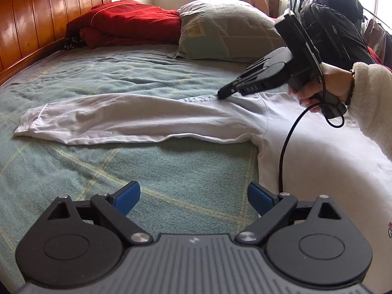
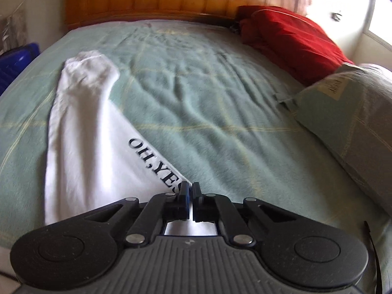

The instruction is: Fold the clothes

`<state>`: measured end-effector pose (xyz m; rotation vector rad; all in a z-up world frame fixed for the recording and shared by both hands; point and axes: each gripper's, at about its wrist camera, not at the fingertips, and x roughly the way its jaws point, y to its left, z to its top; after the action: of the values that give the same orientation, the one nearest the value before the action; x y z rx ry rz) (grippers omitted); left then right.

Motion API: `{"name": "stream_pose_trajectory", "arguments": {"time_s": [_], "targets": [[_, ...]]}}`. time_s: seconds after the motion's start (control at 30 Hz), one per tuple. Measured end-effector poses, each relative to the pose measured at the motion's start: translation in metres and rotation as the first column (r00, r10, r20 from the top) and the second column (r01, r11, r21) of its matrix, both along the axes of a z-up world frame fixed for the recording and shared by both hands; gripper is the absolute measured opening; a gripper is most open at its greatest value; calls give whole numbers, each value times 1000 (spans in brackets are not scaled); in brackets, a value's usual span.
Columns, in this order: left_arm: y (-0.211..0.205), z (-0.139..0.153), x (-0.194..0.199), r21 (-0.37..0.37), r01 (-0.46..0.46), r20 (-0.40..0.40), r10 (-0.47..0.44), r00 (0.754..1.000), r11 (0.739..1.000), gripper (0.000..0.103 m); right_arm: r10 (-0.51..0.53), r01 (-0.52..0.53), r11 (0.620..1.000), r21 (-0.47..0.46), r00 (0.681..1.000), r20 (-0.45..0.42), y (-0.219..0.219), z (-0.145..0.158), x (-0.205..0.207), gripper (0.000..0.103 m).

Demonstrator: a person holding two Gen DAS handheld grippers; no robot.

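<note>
A white long-sleeved sweatshirt [image 1: 306, 142] lies on the green bedspread [image 1: 122, 161], one sleeve [image 1: 117, 120] stretched out to the left. My left gripper [image 1: 193, 199] is open, its blue pads over bare bedspread just left of the shirt's body. A hand holds my right gripper [image 1: 218, 96] at the shirt's upper edge near the shoulder. From the right wrist, the right gripper [image 2: 190, 188] is shut on the white edge beside the black lettering "OH,YES" [image 2: 153, 163], and the sleeve [image 2: 78, 112] runs away toward the headboard.
A folded red blanket [image 1: 127, 24] and a green-grey pillow [image 1: 227, 31] lie at the head of the bed by the wooden headboard [image 1: 46, 14]. A blue crate [image 2: 17, 63] stands beside the bed. Dark bags and hanging clothes [image 1: 343, 19] stand near the window.
</note>
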<state>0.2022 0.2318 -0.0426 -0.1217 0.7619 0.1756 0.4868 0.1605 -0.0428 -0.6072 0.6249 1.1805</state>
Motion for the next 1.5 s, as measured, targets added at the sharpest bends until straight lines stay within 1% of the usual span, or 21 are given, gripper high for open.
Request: {"name": "stream_pose_trajectory", "arguments": {"time_s": [0.07, 0.17, 0.3, 0.37, 0.5, 0.57, 0.6, 0.67, 0.7, 0.73, 0.77, 0.87, 0.9, 0.97, 1.1, 1.17, 1.27, 1.3, 1.33, 1.4, 1.5], "targets": [[1, 2, -2, 1, -3, 3, 3, 1000, 1000, 94, -93, 93, 996, -4, 994, 57, 3, 0, 9, 2], [3, 4, -3, -5, -4, 12, 4, 1000, 1000, 94, -149, 150, 988, 29, 988, -37, -3, 4, 25, 2], [7, 3, -4, -8, -21, 9, 21, 1000, 1000, 94, -38, 47, 996, 75, 992, -119, 2, 15, 14, 7], [8, 2, -5, -13, -24, 7, 24, 1000, 1000, 94, 24, -15, 997, 76, 993, -112, 15, 17, 3, 17], [9, 1, -9, -18, -19, 8, 19, 1000, 1000, 94, 88, -84, 995, 47, 990, -106, 40, 8, -5, 36], [11, 0, -11, -19, -23, 5, 24, 1000, 1000, 94, 120, -118, 993, 33, 987, -104, 52, 4, -8, 53], [12, -1, -11, -20, -27, 3, 27, 1000, 999, 94, 136, -134, 991, 25, 985, -103, 58, 2, -10, 54], [14, -3, -12, -22, -34, -1, 34, 999, 999, 94, 144, -143, 990, 10, 983, -113, 61, -3, -11, 51], [15, -4, -12, -23, -38, -3, 38, 999, 999, 94, 165, -164, 986, 14, 979, -120, 60, -3, -13, 45], [16, -5, -12, -24, -42, -4, 42, 999, 999, 94, 186, -185, 983, 18, 974, -127, 59, -3, -16, 15], [18, -6, -13, -25, -46, -6, 46, 999, 999, 94, 197, -197, 980, 11, 975, -105, 58, -3, -22, 4], [19, -7, -14, -27, -50, -5, 50, 999, 998, 94, 187, -187, 982, 10, 981, -40, 57, 0, -31, 4], [20, -7, -14, -28, -51, -4, 51, 999, 998, 94, 151, -150, 988, 24, 988, -21, 58, 3, -28, 4], [20, -6, -15, -32, -49, -1, 49, 999, 998, 94, 35, -34, 998, 49, 999, -30, 58, 5, -10, 4], [23, -5, -17, -46, -40, 6, 41, 999, 998, 94, -6, 11, 998, 63, 997, -76, 55, 4, -1, 6], [27, -5, -16, -55, -39, 6, 39, 999, 998, 94, -21, 28, 997, 75, 995, -95, 51, 8, -1, 17], [42, -4, -14, -69, -35, 15, 36, 999, 997, 94, -36, 48, 993, 104, 992, -119, 40, 21, -5, 27], [49, -4, -13, -83, -38, 21, 39, 999, 996, 94, -40, 55, 992, 113, 991, -127, 36, 25, -6, 28], [61, -4, -11, -112, -50, 31, 54, 998, 992, 94, -45, 62, 991, 123, 990, -135, 33, 29, -8, 32], [88, -8, -7, -188, -89, 43, 99, 994, 978, 94, -54, 75, 987, 141, 987, -151, 25, 38, -10, 37], [137, -20, -1, -319, -169, 49, 195, 980, 932, 92, -43, 71, 985, 155, 984, -175, 6, 44, -22, 41]]}}
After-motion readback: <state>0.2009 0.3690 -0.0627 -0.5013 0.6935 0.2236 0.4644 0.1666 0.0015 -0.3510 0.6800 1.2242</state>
